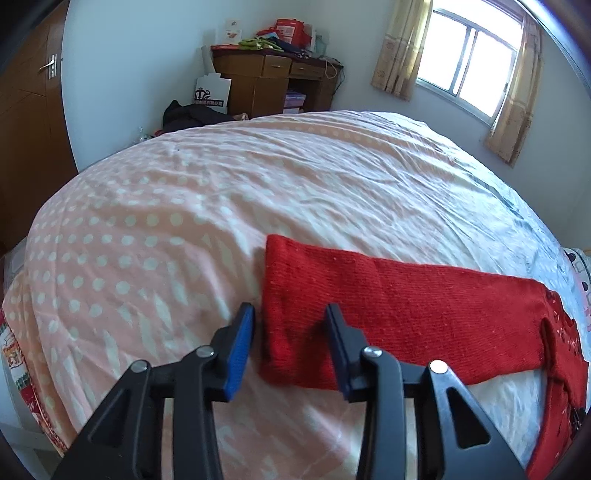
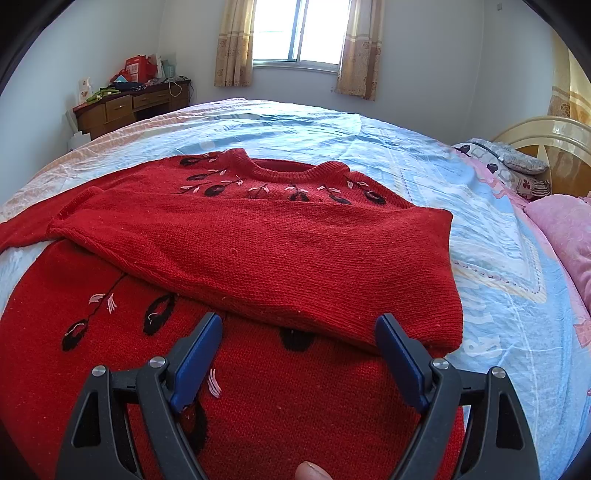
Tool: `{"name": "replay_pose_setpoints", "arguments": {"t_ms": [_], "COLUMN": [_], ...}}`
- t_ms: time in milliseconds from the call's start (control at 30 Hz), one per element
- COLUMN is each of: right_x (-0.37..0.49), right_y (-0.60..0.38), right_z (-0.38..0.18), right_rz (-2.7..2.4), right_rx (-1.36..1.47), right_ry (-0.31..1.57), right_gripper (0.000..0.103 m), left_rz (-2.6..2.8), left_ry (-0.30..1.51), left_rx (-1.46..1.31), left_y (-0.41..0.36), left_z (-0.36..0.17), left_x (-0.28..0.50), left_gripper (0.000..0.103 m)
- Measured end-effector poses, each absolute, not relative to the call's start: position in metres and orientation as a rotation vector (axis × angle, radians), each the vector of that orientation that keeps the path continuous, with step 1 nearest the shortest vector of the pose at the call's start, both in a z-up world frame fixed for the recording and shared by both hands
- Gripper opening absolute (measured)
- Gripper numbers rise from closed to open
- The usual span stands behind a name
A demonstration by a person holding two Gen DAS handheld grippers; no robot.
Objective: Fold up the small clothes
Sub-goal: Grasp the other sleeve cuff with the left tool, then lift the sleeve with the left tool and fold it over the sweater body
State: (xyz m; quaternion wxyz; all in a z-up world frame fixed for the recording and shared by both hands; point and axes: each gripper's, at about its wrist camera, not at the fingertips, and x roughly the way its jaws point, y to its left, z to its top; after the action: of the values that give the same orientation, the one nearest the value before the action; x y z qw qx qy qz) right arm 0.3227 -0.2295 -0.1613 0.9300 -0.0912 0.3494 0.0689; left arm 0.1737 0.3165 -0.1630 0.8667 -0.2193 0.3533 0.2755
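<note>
The left view shows only one sleeve [image 1: 369, 306] of the red knitted sweater [image 2: 258, 240], its cuff between the half-open left tongs [image 1: 290, 325], pads not touching. The right view shows the whole sweater on the bed [image 2: 480, 221], mid-frame, under the wide-open, empty right tongs [image 2: 299, 336].

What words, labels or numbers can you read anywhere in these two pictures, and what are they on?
None can be read.
White carton by the desk: dark logo and a line of characters, too blurred.
Red boxes on the desk: print too small.
White card against the wall: picture only, text illegible.
Red sweater: embroidery only, no lettering.
</note>
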Motion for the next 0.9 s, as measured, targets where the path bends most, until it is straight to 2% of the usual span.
{"name": "replay_pose_setpoints", "arguments": {"t_ms": [133, 167, 200, 300, 900], "right_x": [0.323, 0.322, 0.322, 0.322, 0.32], "right_y": [-0.23, -0.229, -0.229, -0.229, -0.229], "right_z": [-0.161, -0.161, -0.161, -0.161, -0.16], "right_rz": [0.139, 0.137, 0.136, 0.137, 0.131], "right_rx": [-0.189, -0.189, -0.19, -0.189, -0.192], "right_ry": [0.715, 0.714, 0.713, 0.713, 0.701], "right_gripper": [0.086, 0.086, 0.086, 0.086, 0.086], "left_rz": [0.57, 0.555, 0.532, 0.496, 0.292], "left_ry": [0.742, 0.744, 0.749, 0.764, 0.634], "left_rx": [-0.409, -0.397, -0.393, -0.376, -0.49], "left_y": [0.308, 0.304, 0.301, 0.294, 0.261], "left_z": [-0.165, -0.166, -0.166, -0.164, -0.085], "left_x": [0.181, 0.183, 0.185, 0.188, 0.201], "left_gripper": [0.04, 0.031, 0.015, 0.012, 0.011]}}
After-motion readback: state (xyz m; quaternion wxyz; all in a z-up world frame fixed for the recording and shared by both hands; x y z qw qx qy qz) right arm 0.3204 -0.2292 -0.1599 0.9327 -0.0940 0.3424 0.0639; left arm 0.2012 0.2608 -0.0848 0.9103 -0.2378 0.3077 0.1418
